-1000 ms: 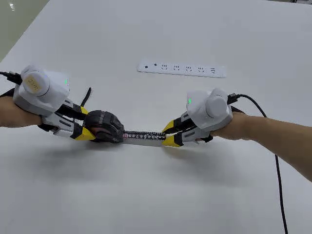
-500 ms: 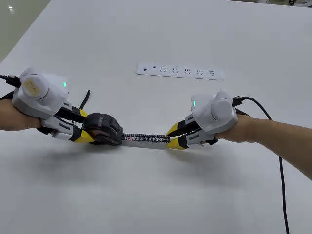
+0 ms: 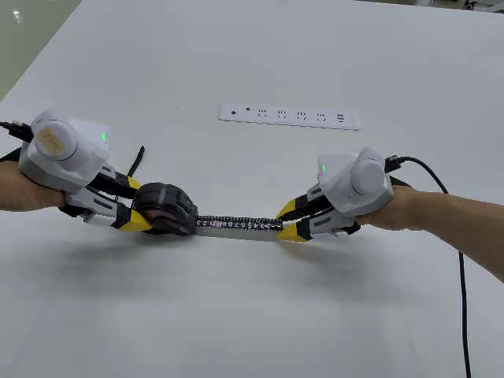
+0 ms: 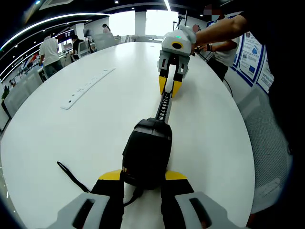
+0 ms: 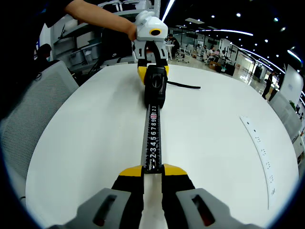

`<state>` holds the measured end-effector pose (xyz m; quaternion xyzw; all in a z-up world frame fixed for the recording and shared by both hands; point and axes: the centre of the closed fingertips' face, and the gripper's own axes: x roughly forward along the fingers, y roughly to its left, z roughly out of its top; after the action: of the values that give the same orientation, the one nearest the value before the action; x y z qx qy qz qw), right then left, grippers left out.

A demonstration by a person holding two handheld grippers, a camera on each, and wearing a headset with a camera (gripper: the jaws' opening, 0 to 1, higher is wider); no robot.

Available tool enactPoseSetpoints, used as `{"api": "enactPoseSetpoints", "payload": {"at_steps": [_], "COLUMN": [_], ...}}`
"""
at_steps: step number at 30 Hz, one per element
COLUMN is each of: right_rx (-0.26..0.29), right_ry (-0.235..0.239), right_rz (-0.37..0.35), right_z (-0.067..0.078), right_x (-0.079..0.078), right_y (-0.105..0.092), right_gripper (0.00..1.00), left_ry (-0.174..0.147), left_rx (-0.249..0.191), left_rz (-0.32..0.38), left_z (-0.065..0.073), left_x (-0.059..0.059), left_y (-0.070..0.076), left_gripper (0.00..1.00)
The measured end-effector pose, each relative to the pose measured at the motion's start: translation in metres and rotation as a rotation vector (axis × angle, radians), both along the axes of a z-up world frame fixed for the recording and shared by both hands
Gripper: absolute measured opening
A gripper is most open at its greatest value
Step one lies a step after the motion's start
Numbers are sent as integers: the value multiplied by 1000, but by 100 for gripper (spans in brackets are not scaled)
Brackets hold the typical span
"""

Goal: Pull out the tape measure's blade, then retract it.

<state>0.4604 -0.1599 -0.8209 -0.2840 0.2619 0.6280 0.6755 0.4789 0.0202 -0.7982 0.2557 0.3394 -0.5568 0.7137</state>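
Observation:
A black tape measure [image 3: 165,208] lies on the white table [image 3: 252,315], and my left gripper [image 3: 135,213] is shut on its case [image 4: 147,151]. Its black-and-white blade [image 3: 239,224] runs out to the right along the table. My right gripper [image 3: 285,222] is shut on the blade's end, seen up close with the numbered blade [image 5: 153,142] leading away from the yellow fingertips [image 5: 132,172]. The other gripper [image 4: 170,85] shows at the far end of the blade [image 4: 163,106] in the left gripper view. The tape measure case [image 5: 155,85] sits at the far end in the right gripper view.
A white power strip [image 3: 288,116] lies beyond the blade toward the back of the table. A black wrist strap [image 3: 138,157] trails from the tape case. A black cable [image 3: 457,260] runs from the right gripper down the right side. People stand in the background [image 4: 48,50].
My right gripper has moved to the right with the blade's end, so more blade shows between the case and the fingertips. The left gripper and case stay in place.

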Motion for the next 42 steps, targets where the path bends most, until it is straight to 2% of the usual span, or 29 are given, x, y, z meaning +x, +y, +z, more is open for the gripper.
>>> {"api": "enactPoseSetpoints", "payload": {"at_steps": [42], "right_rx": [-50], "right_ry": [8], "right_rz": [-29], "right_z": [-1], "right_x": [-5], "right_y": [-48], "right_gripper": [11], "left_ry": [-1], "left_rx": [-4], "left_rz": [5], "left_z": [0], "left_x": [0], "left_y": [-1], "left_gripper": [26]}}
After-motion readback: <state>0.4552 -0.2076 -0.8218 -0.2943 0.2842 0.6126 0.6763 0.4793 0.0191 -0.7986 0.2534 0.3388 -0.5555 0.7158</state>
